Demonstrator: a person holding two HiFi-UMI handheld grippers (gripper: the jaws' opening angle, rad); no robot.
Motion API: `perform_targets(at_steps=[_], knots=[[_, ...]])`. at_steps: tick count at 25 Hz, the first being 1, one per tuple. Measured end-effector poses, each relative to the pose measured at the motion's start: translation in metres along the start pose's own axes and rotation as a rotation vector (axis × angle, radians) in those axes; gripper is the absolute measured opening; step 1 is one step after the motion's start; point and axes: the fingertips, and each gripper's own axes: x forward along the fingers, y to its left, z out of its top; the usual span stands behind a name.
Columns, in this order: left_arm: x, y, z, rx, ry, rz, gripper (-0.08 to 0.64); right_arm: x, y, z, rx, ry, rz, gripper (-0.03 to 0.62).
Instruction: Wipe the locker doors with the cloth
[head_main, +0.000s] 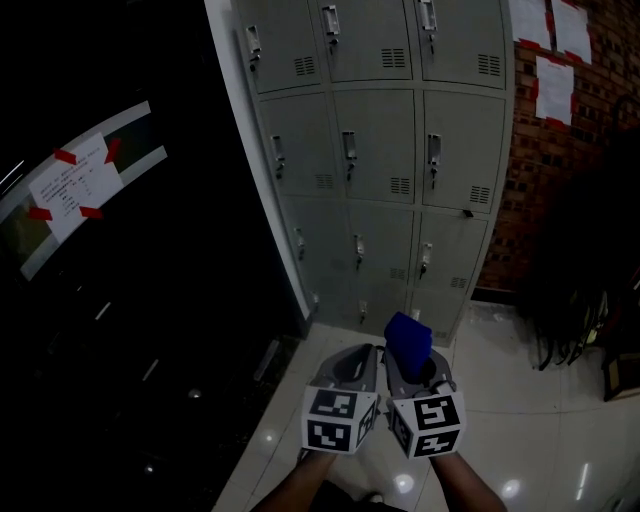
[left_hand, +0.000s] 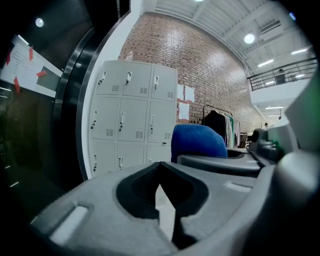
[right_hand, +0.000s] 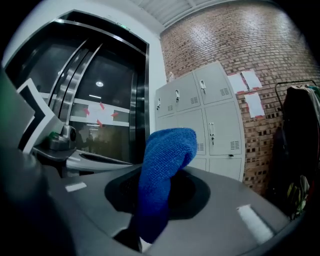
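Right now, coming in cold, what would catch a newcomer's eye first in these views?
The bright blue cloth, pinched in the right gripper low in the head view, stands out most. Beyond it, grey lockers fill the upper centre, with a brick wall carrying white papers at right. The left gripper is shut and empty alongside.

The lockers (head_main: 385, 150) run off the top edge, and the taped notice (head_main: 75, 190) has illegible print.

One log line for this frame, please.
stage: pre-wipe | right tool: shut on cloth | left tool: shut, empty | lockers: ahead, doors closed, not touched
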Motion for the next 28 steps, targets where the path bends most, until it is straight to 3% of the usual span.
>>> perform_targets(at_steps=[10,20,28], knots=[[0.074,0.06,0.007,-0.018,0.012,-0.028,0.003,0.097,-0.02,-0.005,-0.026,0.019,-0.004,0.092],[0.166,0.164,0.048,-0.024,0.004,-0.129,0.003,0.238,-0.036,0.015,-0.055,0.022,-0.111,0.095],[0.213,0.221,0.063,-0.027,-0.003,-0.165,0.003,0.318,-0.044,0.02,-0.062,0.022,-0.139,0.094]])
